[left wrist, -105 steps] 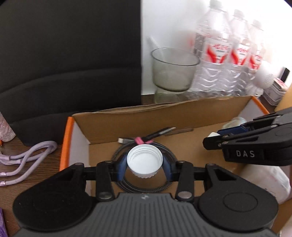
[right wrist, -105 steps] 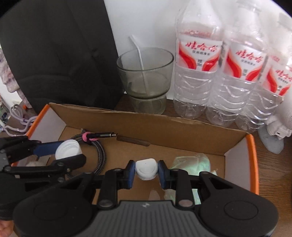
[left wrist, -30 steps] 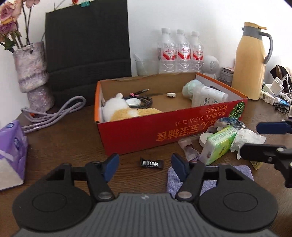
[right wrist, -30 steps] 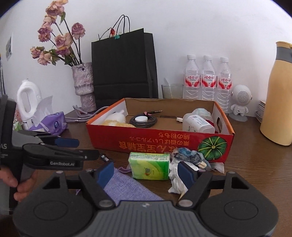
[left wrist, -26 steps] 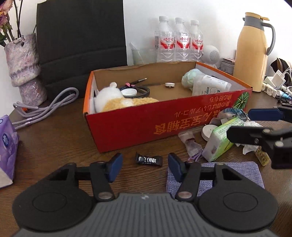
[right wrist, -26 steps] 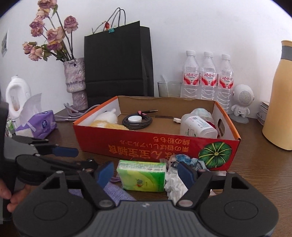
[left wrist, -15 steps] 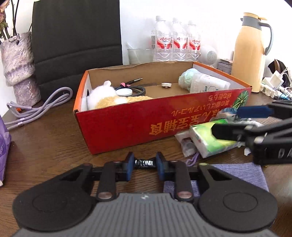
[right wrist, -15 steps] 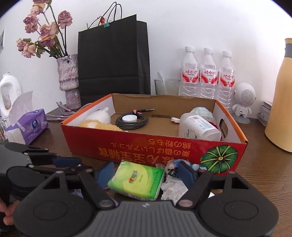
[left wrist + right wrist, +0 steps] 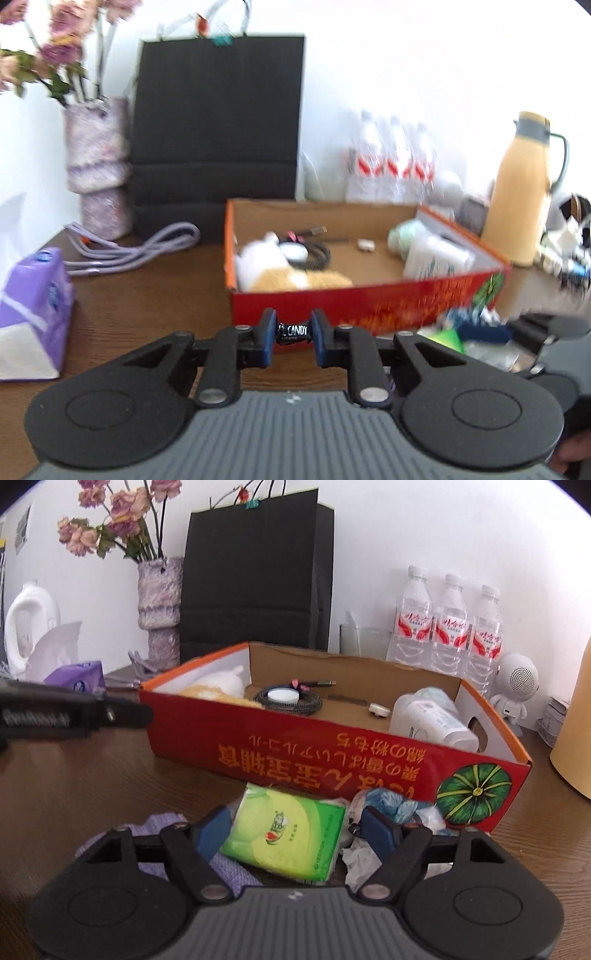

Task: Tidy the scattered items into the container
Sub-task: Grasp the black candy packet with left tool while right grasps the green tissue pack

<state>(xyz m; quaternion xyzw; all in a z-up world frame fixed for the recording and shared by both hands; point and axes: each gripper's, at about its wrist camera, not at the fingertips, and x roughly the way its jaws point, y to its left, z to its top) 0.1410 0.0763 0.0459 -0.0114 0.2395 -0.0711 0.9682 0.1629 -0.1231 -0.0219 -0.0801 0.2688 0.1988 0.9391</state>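
Now pinching a black candy in the left gripper, jaws just closing on it, lifting clear before the red box. Straddling the green tissue pack with the right gripper, pads standing apart, not pressing. Leaving open wood table leftward. Blurring everything past the box; wrapper lettering partly covered.

Count it up: one red cardboard box, three water bottles lined up behind it, one black paper bag, one vase of dried flowers. One green tissue pack, one black candy, one yellow flask. Inside the box: one coiled cable, two white caps, possibly more, since the plush hides a corner.
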